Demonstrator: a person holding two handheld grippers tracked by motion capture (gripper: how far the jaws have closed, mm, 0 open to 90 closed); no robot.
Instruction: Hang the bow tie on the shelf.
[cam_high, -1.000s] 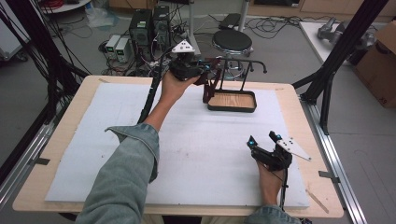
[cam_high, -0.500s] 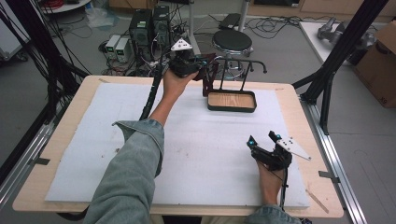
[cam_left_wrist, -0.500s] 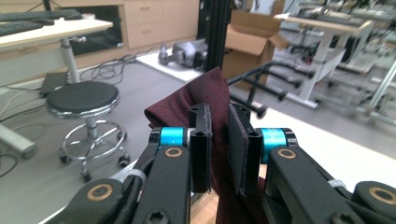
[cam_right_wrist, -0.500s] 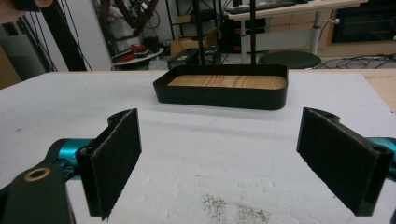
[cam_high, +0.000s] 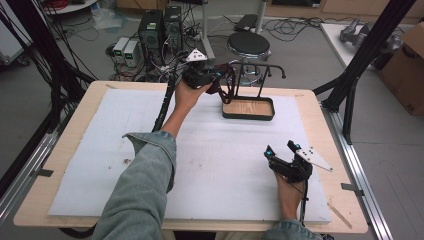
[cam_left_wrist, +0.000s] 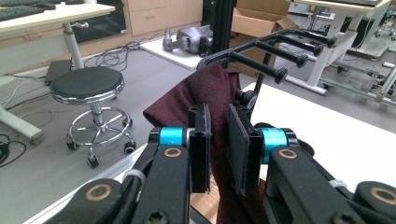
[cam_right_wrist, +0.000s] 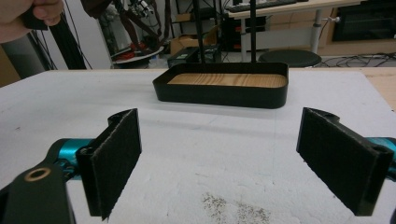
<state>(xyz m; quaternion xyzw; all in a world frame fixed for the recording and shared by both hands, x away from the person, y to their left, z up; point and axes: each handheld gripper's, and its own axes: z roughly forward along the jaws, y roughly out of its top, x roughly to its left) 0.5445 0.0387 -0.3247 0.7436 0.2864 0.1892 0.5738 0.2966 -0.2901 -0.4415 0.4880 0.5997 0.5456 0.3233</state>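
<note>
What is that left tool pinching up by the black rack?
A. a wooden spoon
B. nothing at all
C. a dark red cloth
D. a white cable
C: in the left gripper view, the left gripper's fingers are closed on a dark red cloth beside the pegs of the black rack, while the right gripper rests open on the table's white mat.

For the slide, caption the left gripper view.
Left gripper clamps a maroon cloth draped at a black peg rack.
</note>
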